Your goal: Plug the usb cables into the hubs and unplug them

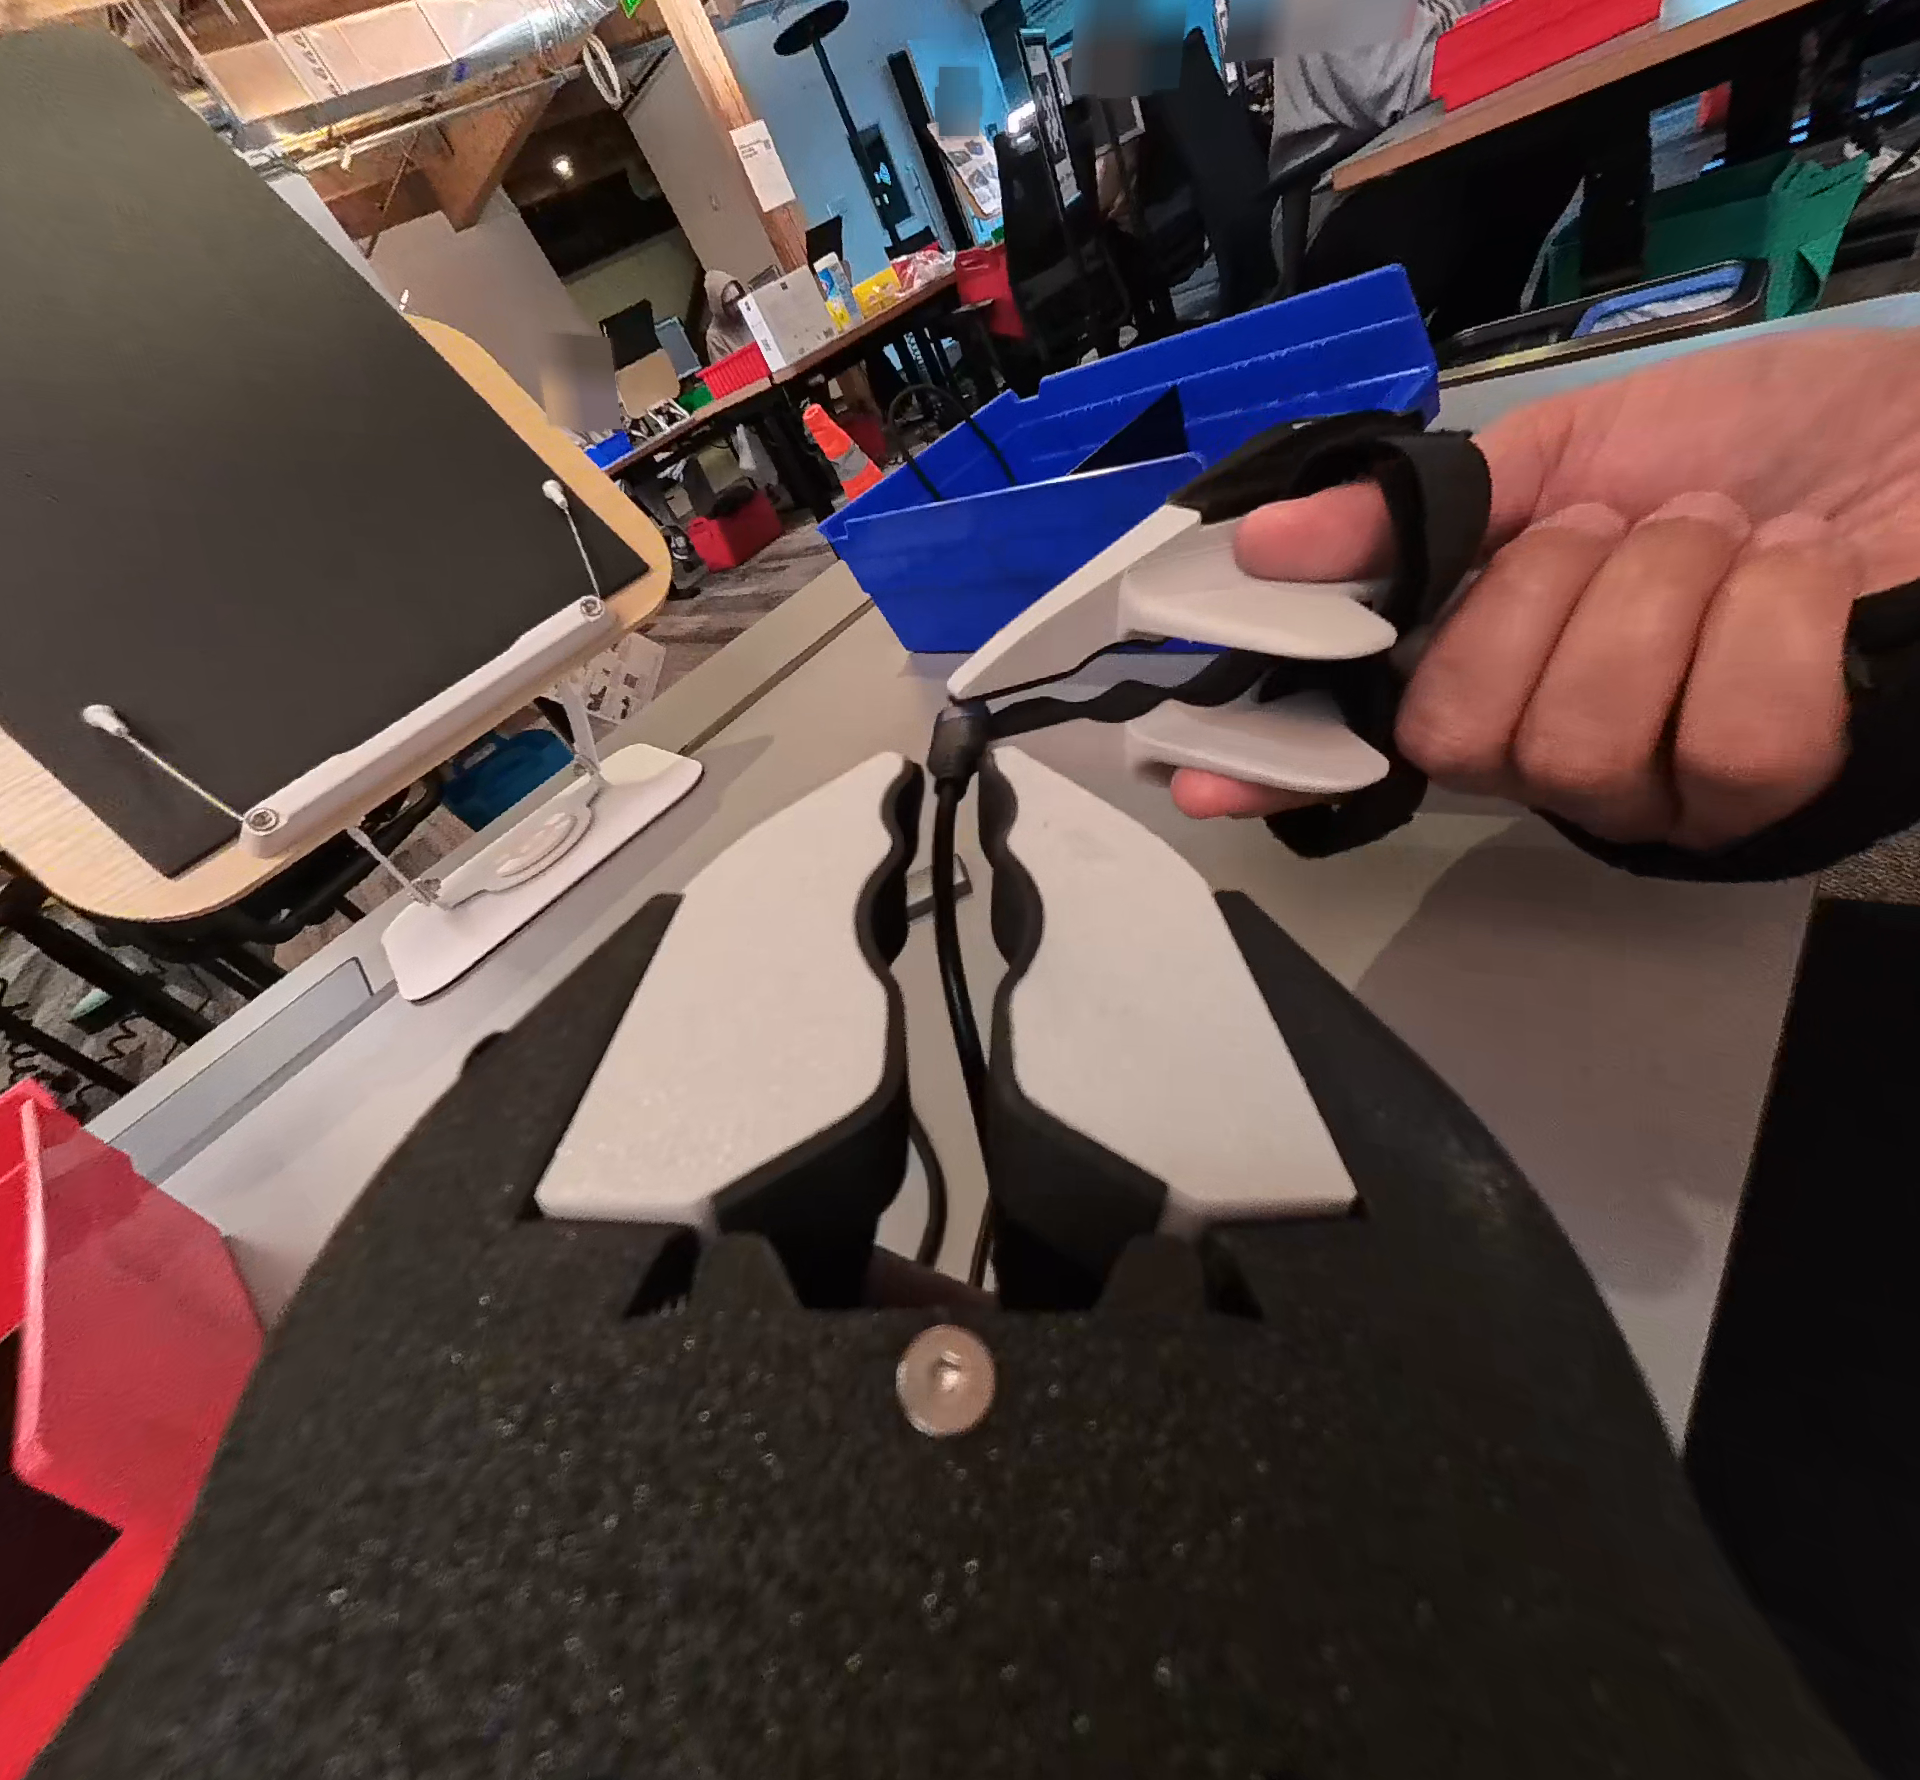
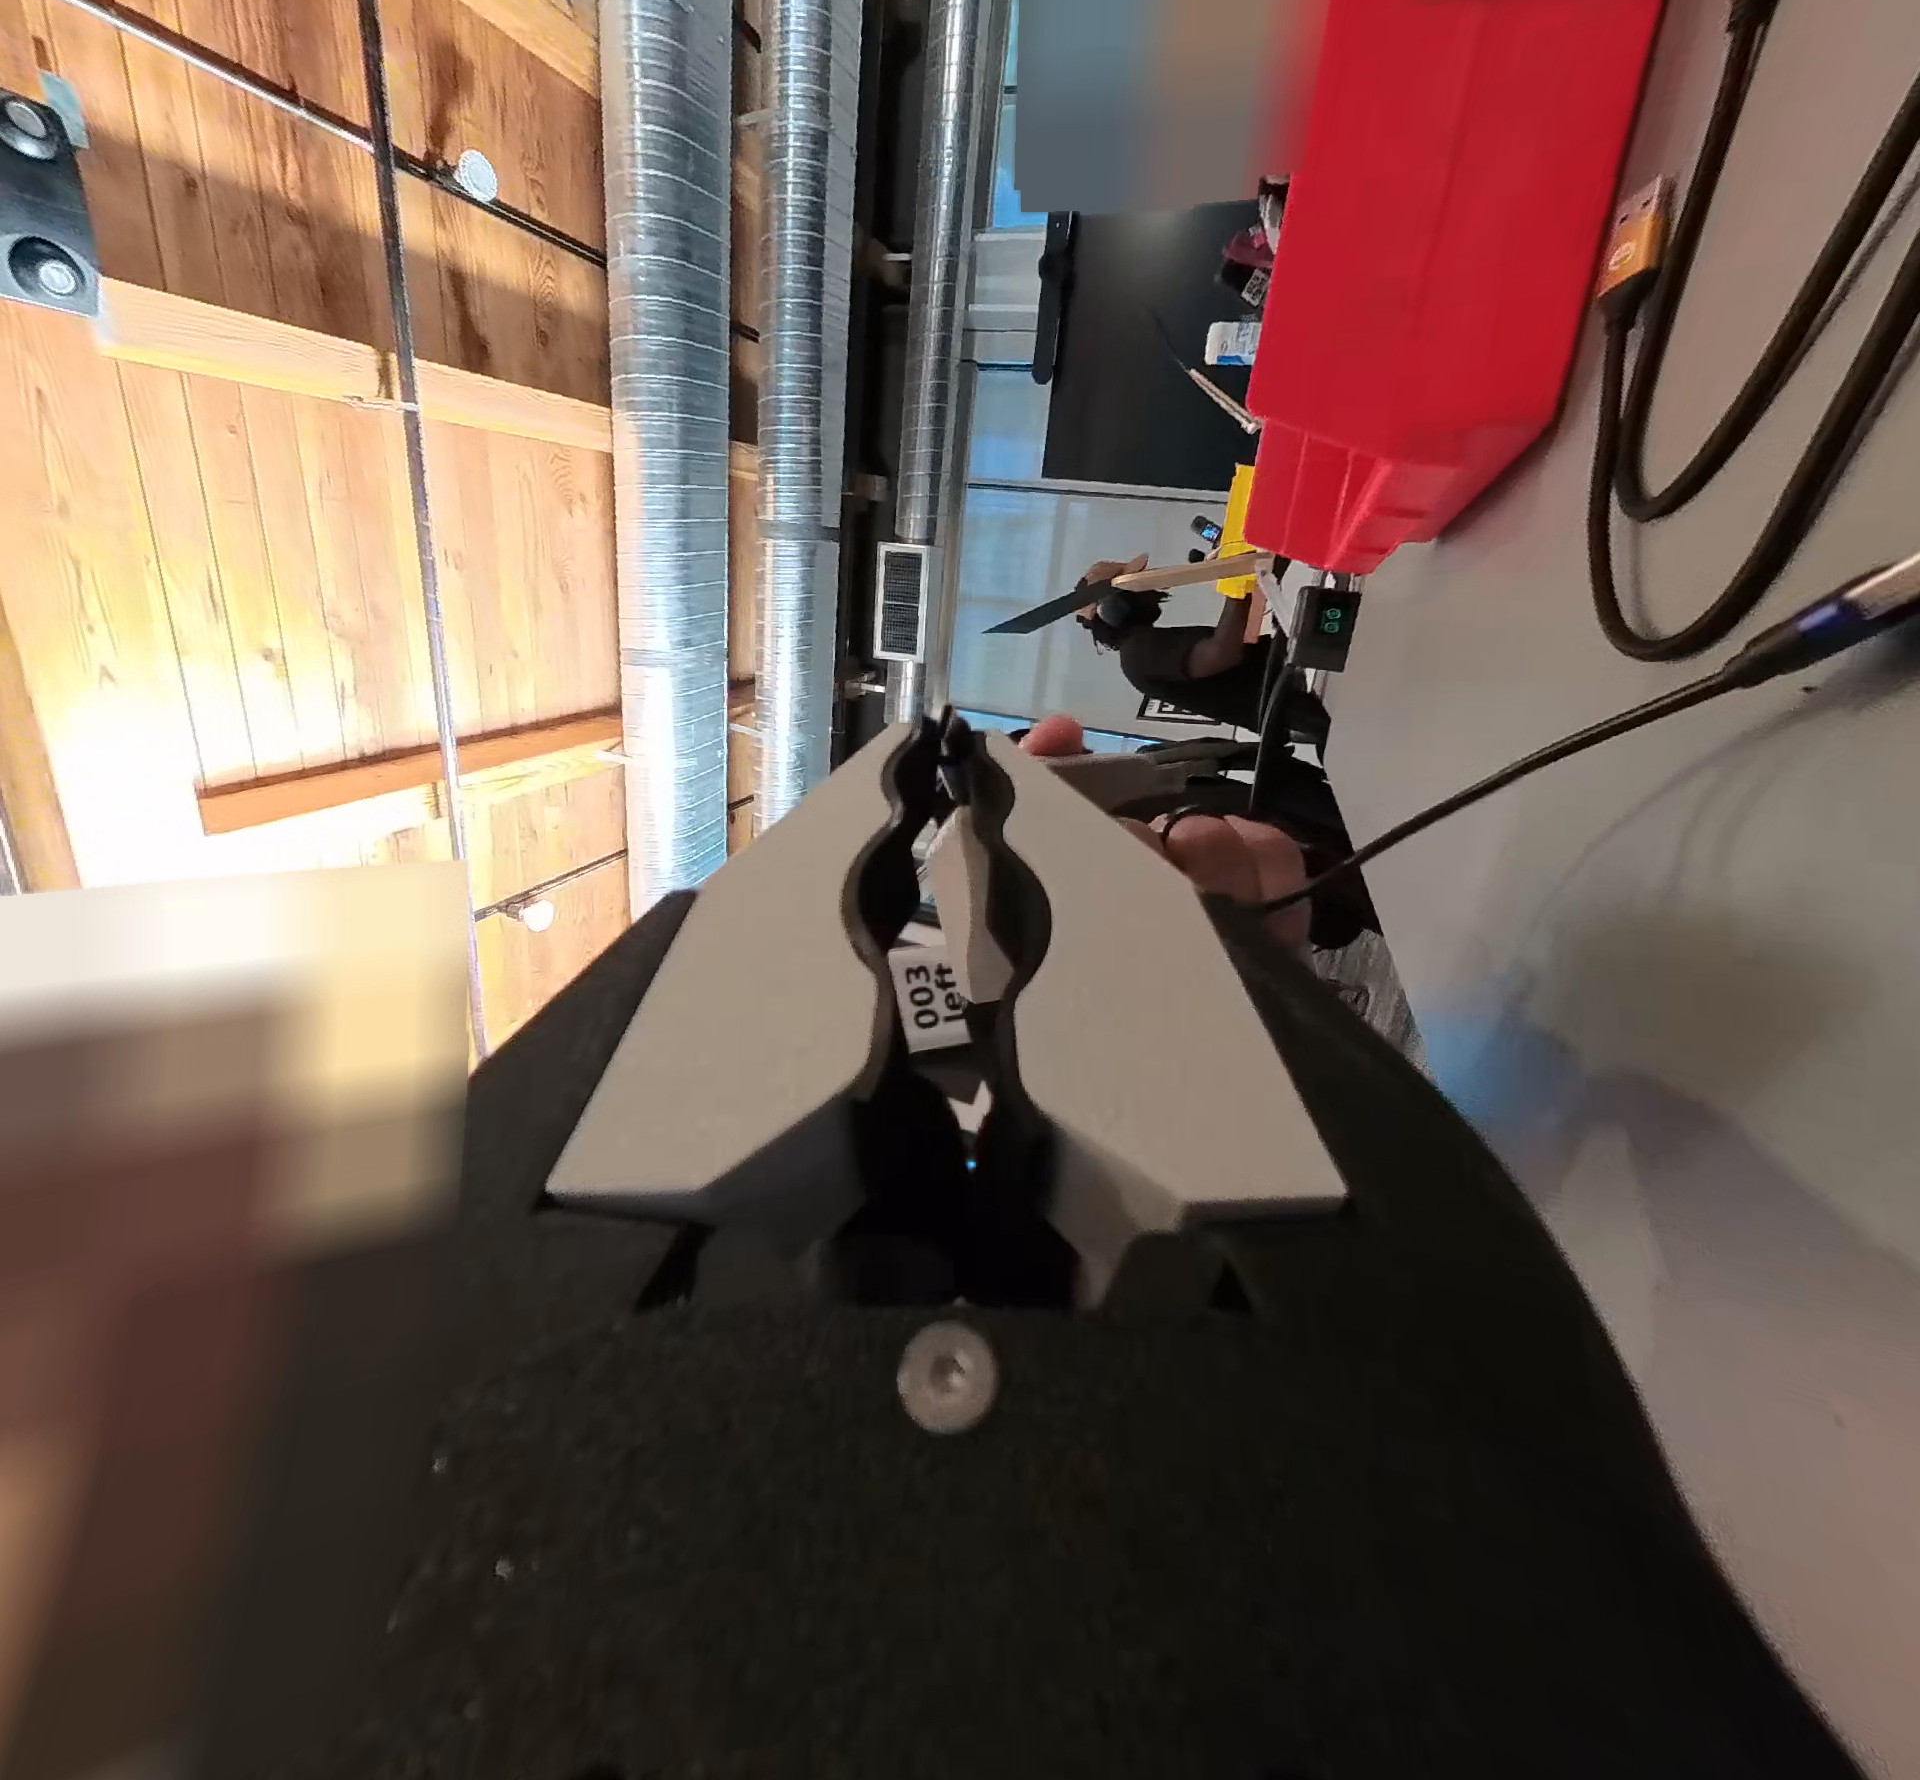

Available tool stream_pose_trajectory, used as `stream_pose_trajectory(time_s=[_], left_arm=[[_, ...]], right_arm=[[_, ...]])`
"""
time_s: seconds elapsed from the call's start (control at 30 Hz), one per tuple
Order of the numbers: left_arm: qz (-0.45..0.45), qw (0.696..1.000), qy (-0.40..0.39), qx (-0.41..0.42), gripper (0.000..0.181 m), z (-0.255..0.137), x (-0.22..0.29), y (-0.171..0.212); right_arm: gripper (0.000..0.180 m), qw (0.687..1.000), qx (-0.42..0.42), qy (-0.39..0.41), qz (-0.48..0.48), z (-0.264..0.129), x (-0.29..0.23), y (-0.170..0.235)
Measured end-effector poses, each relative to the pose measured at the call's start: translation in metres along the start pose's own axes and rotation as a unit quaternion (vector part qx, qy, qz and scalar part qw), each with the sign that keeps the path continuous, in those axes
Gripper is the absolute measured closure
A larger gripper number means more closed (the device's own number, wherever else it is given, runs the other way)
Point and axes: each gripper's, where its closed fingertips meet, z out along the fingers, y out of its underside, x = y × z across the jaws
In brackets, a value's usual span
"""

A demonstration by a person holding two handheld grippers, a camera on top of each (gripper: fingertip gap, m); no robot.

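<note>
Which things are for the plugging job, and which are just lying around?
For the job:
- black cable, pinched by the left gripper and right gripper
- orange-tipped cables

Just lying about:
- blue bin
- red bin
- black board on a stand

left gripper (image 1: pixel 951 780) nearly closed; right gripper (image 1: pixel 961 691) tips pinched together just ahead, right hand (image 1: pixel 1621 608) gripping it, probably rolled sideways.

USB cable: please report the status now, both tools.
Left tool shut on black cable. Right tool shut on same cable near its strain relief. No hub in view. Blue bin behind, not blocking.
</note>
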Motion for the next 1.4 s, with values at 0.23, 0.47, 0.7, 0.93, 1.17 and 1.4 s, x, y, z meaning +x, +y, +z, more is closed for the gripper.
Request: stream_pose_trajectory(time_s=[0.23, 0.47, 0.7, 0.93, 1.17, 1.4], left_arm=[[-0.032, 0.998, 0.038, 0.023, 0.166, -0.003, 0.005, -0.005], [-0.044, 0.998, 0.035, 0.024, 0.166, -0.003, 0.0, -0.004], [-0.041, 0.998, 0.051, 0.003, 0.171, -0.003, 0.003, -0.001], [-0.043, 0.998, 0.029, -0.045, 0.171, -0.006, -0.019, 0.008], [-0.133, 0.981, 0.039, -0.134, 0.171, 0.001, -0.03, 0.058], [-0.158, 0.972, 0.064, -0.16, 0.171, 0.006, -0.016, 0.071]], right_arm=[[0.176, 1.0, -0.006, -0.014, 0.005, 0.0, -0.004, 0.0], [0.176, 1.0, -0.016, -0.023, 0.012, 0.004, -0.005, 0.007], [0.175, 0.999, -0.02, -0.018, 0.018, 0.002, 0.0, 0.008], [0.149, 0.984, -0.032, 0.069, -0.162, -0.012, 0.011, -0.025], [0.138, 0.597, -0.156, 0.475, -0.627, -0.06, 0.089, -0.121], [0.136, 0.592, -0.222, 0.522, -0.572, -0.061, 0.12, -0.148]])
